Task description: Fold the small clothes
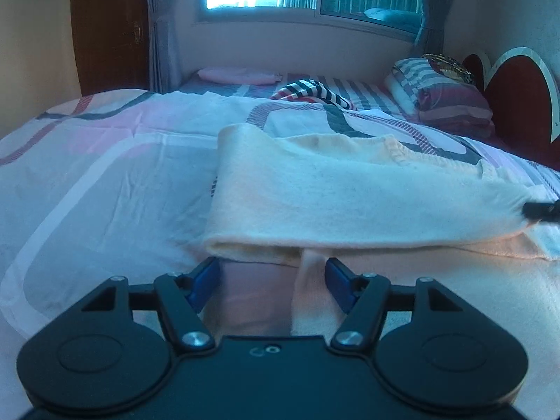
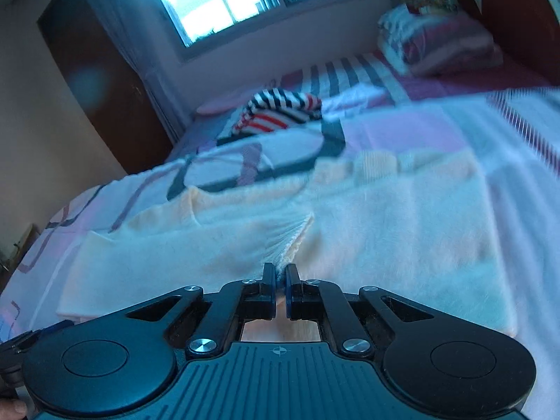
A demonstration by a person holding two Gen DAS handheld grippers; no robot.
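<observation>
A cream fleece garment (image 1: 350,192) lies on the bed, its near part folded over into a long roll across the left wrist view. My left gripper (image 1: 272,269) is open, its blue pads just short of the fold's near edge, holding nothing. In the right wrist view the same garment (image 2: 385,217) spreads wide and blurred. My right gripper (image 2: 279,273) is shut on a bunched pinch of its cloth, which fans out from the fingertips. The right gripper's tip also shows at the right edge of the left wrist view (image 1: 542,210).
The bed has a pink, white and grey patterned cover (image 1: 105,161). A striped red, white and navy garment (image 2: 280,112) lies further back. Folded bedding and pillows (image 1: 441,94) sit by the dark heart-shaped headboard (image 1: 518,105). A pink pillow (image 1: 238,75) lies under the window.
</observation>
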